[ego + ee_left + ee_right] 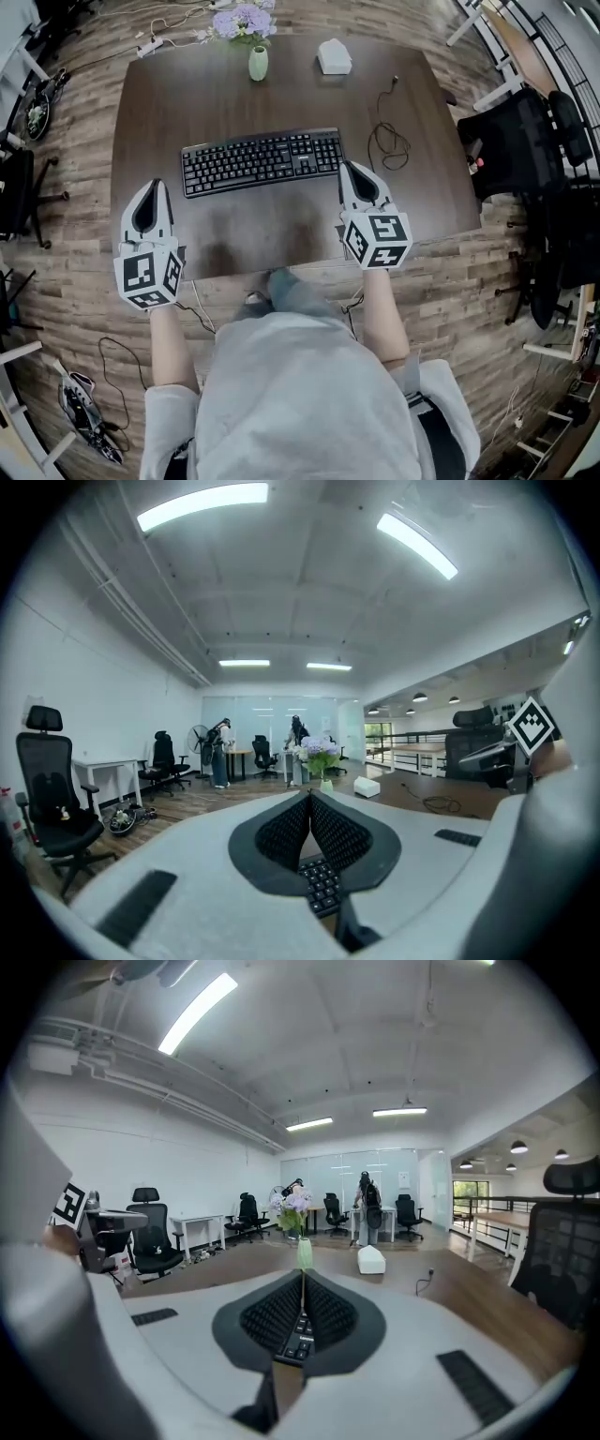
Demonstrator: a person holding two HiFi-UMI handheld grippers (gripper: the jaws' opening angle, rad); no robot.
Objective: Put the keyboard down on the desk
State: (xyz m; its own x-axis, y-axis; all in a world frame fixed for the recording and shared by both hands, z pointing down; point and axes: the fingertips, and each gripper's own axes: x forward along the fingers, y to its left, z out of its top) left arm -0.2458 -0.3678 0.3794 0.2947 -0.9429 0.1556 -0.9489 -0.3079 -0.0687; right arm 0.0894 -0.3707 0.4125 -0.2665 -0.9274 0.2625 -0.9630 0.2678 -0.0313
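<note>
Ok, left to right. Left gripper [154, 184] is clenched with nothing in it. In the left gripper view its 2 pads [286, 832] meet at the tips and only keys show below them. It sits over the front-left part of the desk [281, 94], clear of the keyboard [262, 161], whose left end lies ahead and to its right.

Keyboard is black, flat on the desk near the middle, long side across, between the 2 grippers and slightly ahead of them.

Right gripper [348, 166] is also clenched and empty, pads [323, 1314] closed together. Its tips are just beside the keyboard's right end. Can't tell if they touch.

Around it: a green vase [258, 63] with purple flowers [244, 21] stands at the far edge, well behind the keyboard. A white box [334, 56] sits to the vase's right. A black cable [388, 142] is coiled on the desk right of the keyboard, near the right gripper but apart from it. A black office chair [516, 141] stands off the desk's right side. Nothing lies on the keyboard.
</note>
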